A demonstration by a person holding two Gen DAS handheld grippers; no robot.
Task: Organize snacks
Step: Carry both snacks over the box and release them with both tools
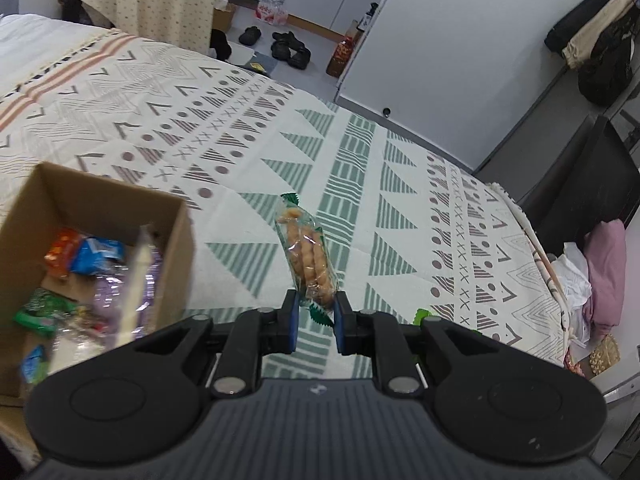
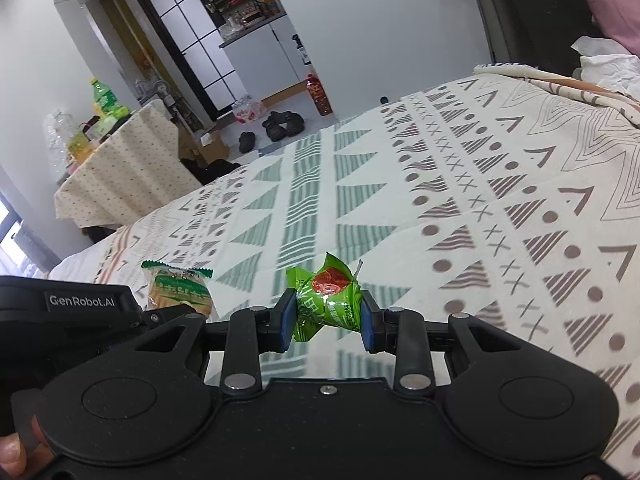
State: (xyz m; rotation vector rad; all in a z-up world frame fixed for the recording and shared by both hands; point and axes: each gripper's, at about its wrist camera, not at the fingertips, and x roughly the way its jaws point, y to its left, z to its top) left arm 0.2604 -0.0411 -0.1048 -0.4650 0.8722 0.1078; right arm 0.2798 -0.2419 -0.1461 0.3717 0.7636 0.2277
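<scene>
My left gripper [image 1: 315,307] is shut on a clear packet of twisted dough snacks [image 1: 306,256] with green ends, held above the patterned bedspread [image 1: 360,168]. A cardboard box [image 1: 176,216] with several wrapped snacks inside stands to its left. My right gripper [image 2: 327,307] is shut on a green snack packet with a red spot [image 2: 326,298], also above the bedspread. In the right wrist view the left gripper's body [image 2: 80,312] shows at the left, holding its packet [image 2: 179,290].
The bed's right edge [image 1: 536,240] drops to a floor with pink and white cloth [image 1: 600,276]. Beyond the bed's far side are shoes [image 1: 290,48], a bottle [image 1: 342,54] and a cloth-covered table [image 2: 116,176] with bottles.
</scene>
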